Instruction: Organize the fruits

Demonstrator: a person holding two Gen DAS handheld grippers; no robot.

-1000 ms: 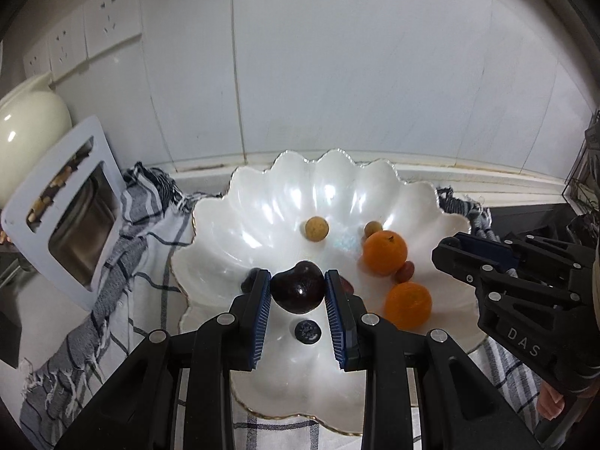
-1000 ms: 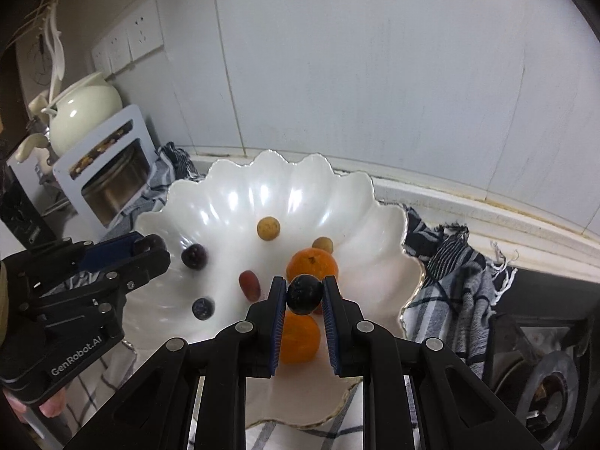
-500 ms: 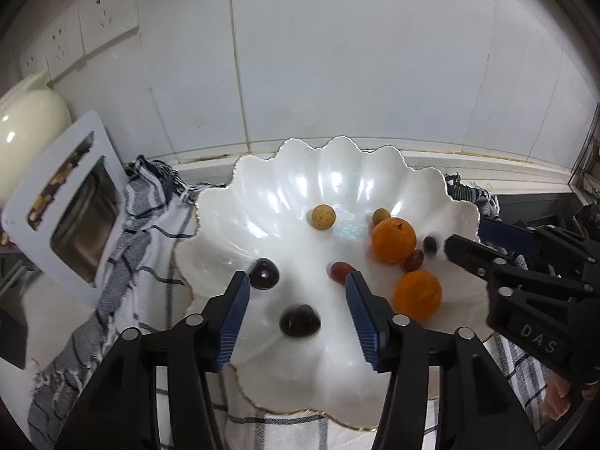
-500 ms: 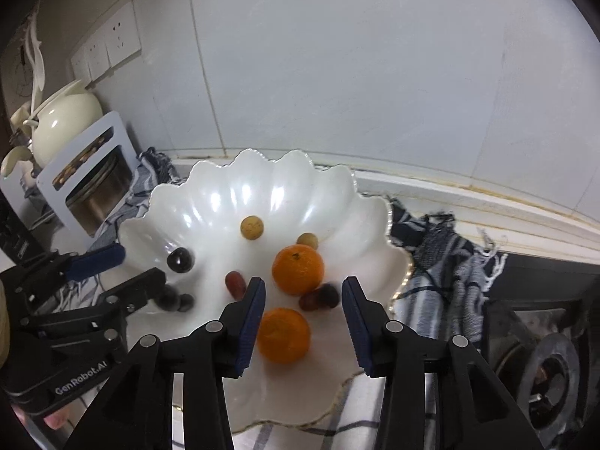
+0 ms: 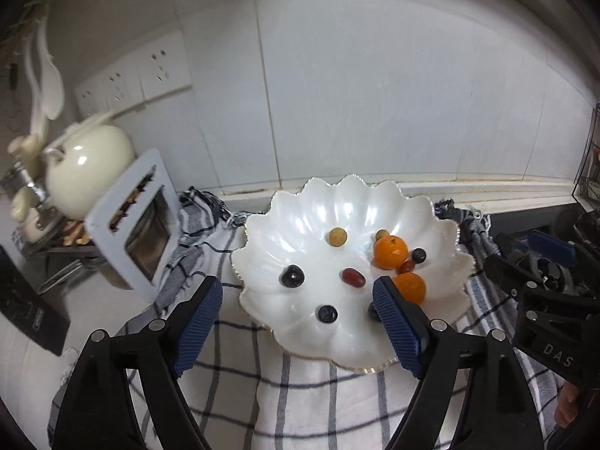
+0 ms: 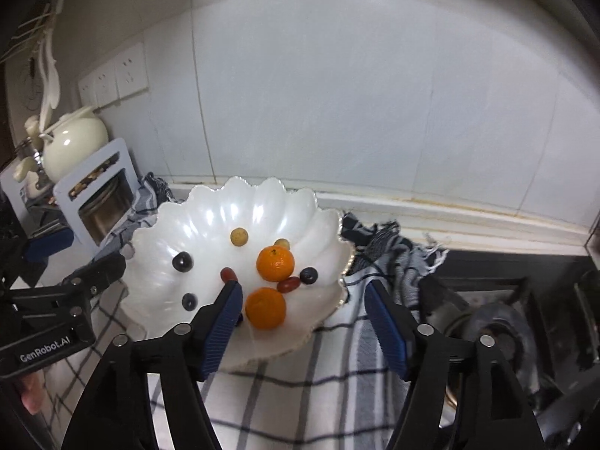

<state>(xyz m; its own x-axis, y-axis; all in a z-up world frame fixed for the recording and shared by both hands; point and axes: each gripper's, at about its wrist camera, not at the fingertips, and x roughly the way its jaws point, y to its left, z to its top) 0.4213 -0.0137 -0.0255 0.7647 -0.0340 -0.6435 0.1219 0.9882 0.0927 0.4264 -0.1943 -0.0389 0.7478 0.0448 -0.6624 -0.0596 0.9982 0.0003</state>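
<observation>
Covering counter: checked cloth (image 5: 300, 393); white tiled wall (image 5: 375, 93) behind.

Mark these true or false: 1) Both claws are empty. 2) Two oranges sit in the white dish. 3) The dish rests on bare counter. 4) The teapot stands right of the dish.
1) True: left claw and right claw are open with nothing gripped.
2) True: two oranges lie in the white dish.
3) False: it rests on a checked cloth.
4) False: the teapot stands to its left.
</observation>
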